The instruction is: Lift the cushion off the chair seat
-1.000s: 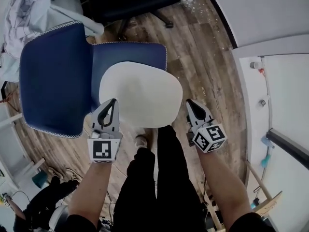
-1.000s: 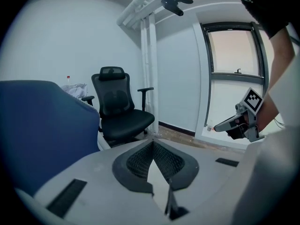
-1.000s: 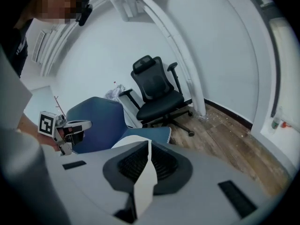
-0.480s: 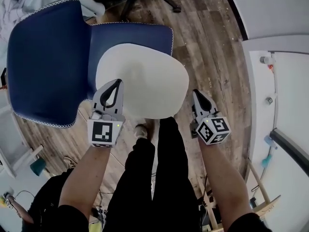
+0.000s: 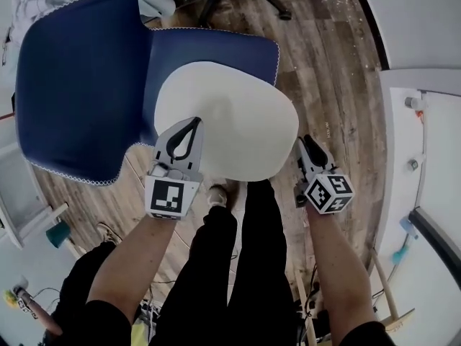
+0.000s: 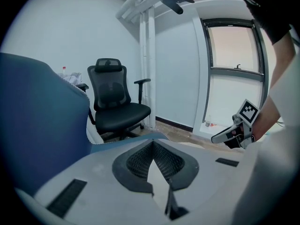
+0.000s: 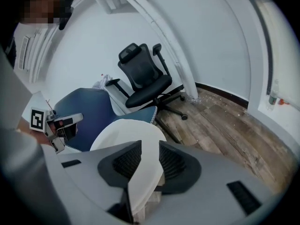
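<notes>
A white cushion (image 5: 230, 121) lies over the blue chair seat (image 5: 216, 49), beside the blue backrest (image 5: 79, 85). My left gripper (image 5: 191, 125) is at the cushion's near left edge. In the left gripper view its jaws are shut on a thin white sliver of that cushion (image 6: 157, 175). My right gripper (image 5: 305, 141) is at the cushion's near right edge. Its jaws are opening, and the cushion's rim (image 7: 149, 161) still runs between the two pads. Each gripper also shows in the other's view: the right gripper (image 6: 220, 136) and the left gripper (image 7: 63, 120).
A black office chair (image 6: 115, 104) stands behind the blue one, on the wood floor (image 5: 324, 71). A white wall and window sill (image 5: 425, 49) run along the right. The person's legs (image 5: 230, 265) stand close to the seat's front edge.
Both grippers have come down with the cushion, which now covers more of the blue seat. The left jaws look as before.
</notes>
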